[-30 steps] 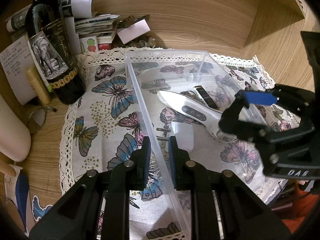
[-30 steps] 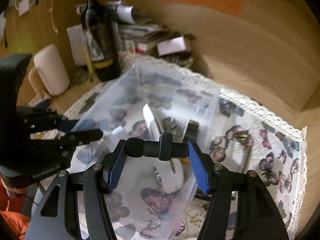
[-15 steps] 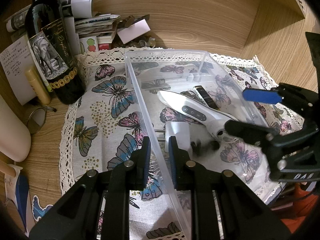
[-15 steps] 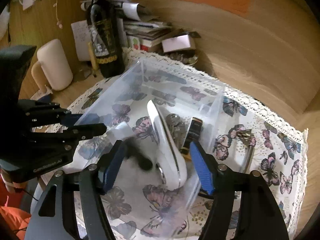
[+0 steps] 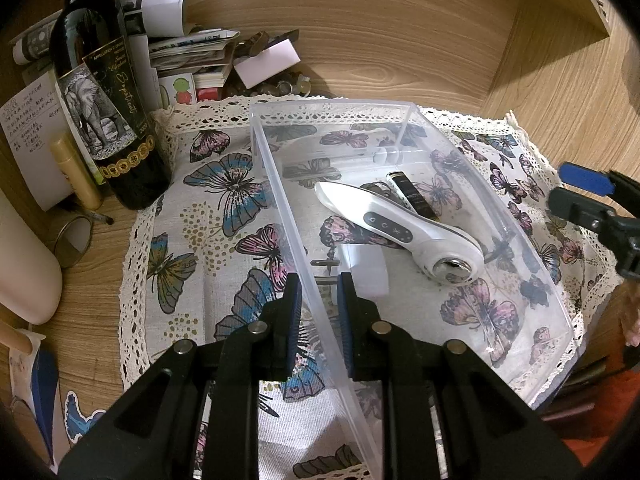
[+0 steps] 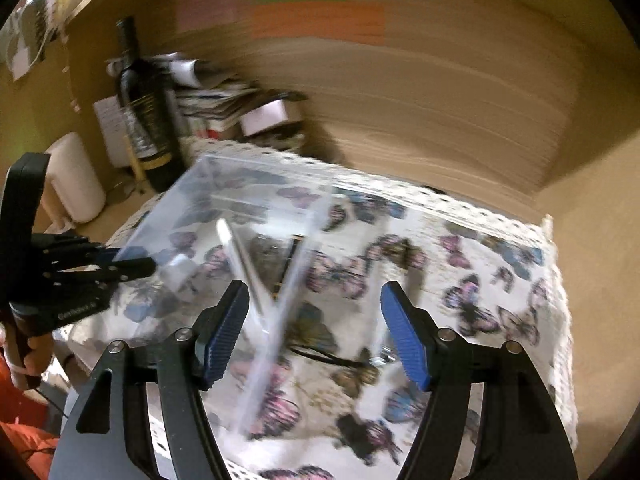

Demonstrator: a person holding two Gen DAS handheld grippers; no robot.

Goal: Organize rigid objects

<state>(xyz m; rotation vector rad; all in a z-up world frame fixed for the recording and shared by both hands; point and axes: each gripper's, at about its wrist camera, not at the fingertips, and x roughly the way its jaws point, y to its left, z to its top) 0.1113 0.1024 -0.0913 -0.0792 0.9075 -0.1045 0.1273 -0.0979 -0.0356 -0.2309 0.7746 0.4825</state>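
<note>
A dark wine bottle point(image 5: 106, 96) with an elephant label stands at the upper left, touching the lace edge of the butterfly cloth point(image 5: 208, 240). A stack of papers point(image 5: 188, 50) lies behind it by the wooden wall. A yellow tube point(image 5: 76, 172) leans beside the bottle, a small round mirror point(image 5: 74, 236) lower left, a white jug point(image 5: 24, 264) at the left edge.

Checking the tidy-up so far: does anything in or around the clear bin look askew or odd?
Nothing is spilled or broken. The clear bin sits skewed on the butterfly cloth, and the white handheld device lies diagonally inside, across a small black-and-gold item. The left tool straddles the bin's near wall.
</note>
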